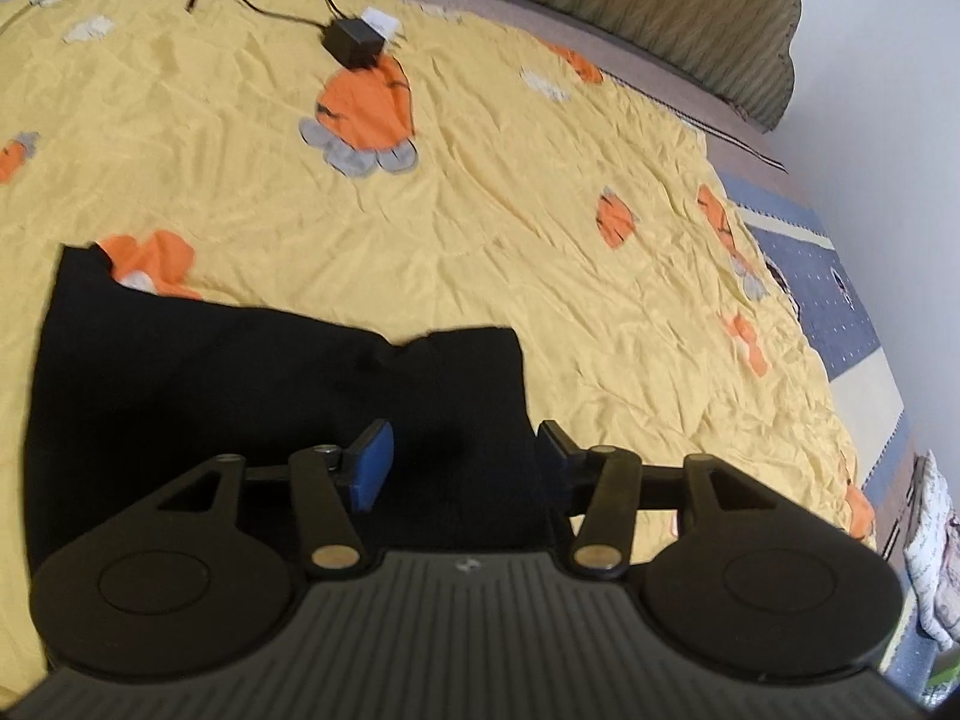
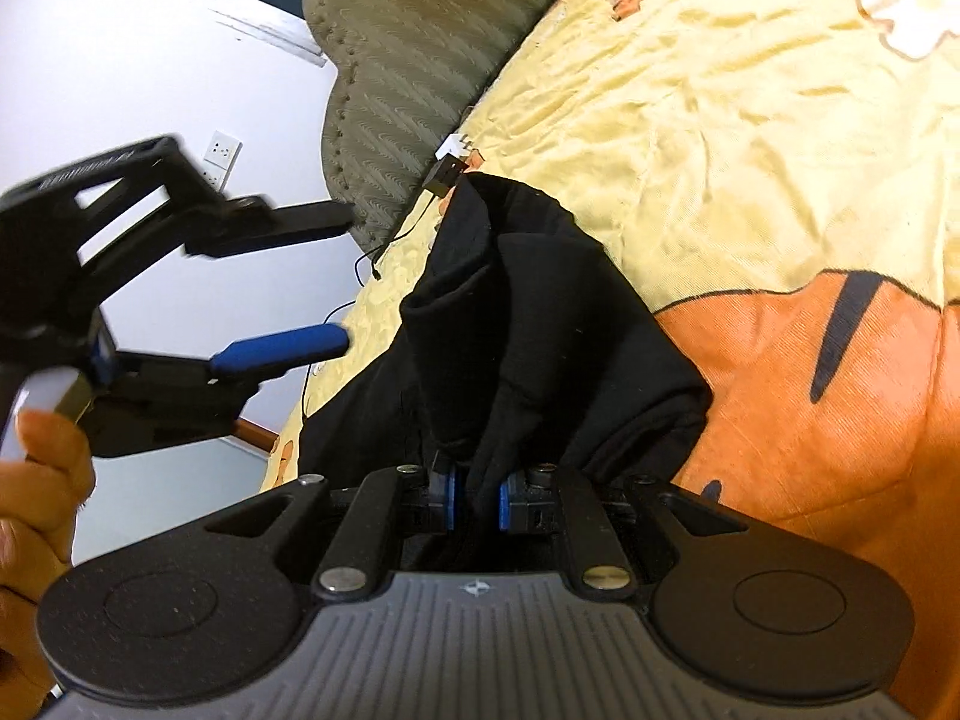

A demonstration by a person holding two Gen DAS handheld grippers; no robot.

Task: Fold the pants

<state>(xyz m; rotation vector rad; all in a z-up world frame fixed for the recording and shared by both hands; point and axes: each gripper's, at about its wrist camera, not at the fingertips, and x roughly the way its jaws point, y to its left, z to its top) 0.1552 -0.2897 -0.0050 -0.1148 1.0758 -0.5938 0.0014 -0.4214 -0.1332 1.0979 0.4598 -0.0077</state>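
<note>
The left hand-held gripper hangs with jaws apart over black pants lying on a yellow bedspread with orange patches.

Pants on bedspread, adapter beyond

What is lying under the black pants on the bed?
The black pants lie on a yellow bedspread with orange patches; one orange patch shows at their edge, partly covered. Anything else beneath the cloth cannot be seen.
</note>
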